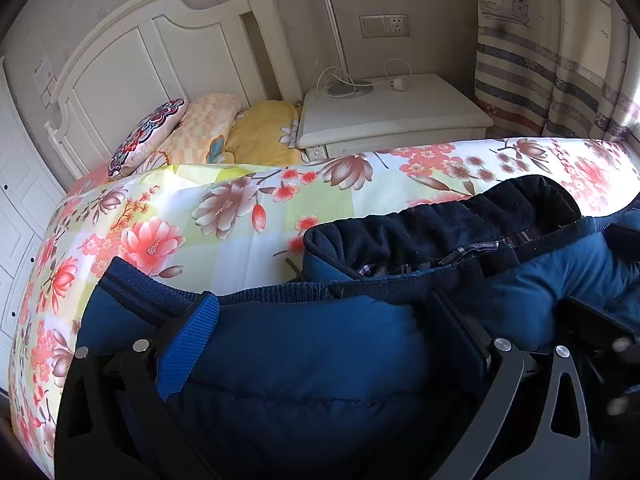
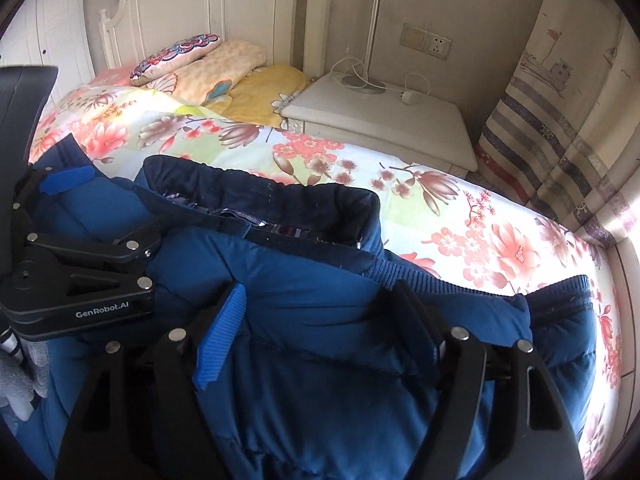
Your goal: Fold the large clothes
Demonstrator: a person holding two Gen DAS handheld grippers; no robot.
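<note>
A padded blue quilted jacket with a dark fleece-lined collar lies on the flowered bedsheet, bunched directly under and between both grippers. Its fabric is puffy and stitched in bands, edged with dark ribbed knit; the collar opening faces away from the grippers toward the headboard, and the garment's long axis runs across both views, from one gripper to the other.

The left gripper stands spread, its black fingers resting on the padding with jacket between them but not pinched. The right gripper is likewise spread wide over the fabric, pads not pressing it.

Only the right wrist view shows the other tool whole: the left gripper's black linkage with white lettering sits to the left of the right gripper, on the jacket. The left wrist view catches just a sliver of the right gripper at its right edge.

Beyond the collar lie patterned pillows, a white panelled headboard, a white bedside table carrying a slim lamp and a cable, and a striped curtain.
</note>
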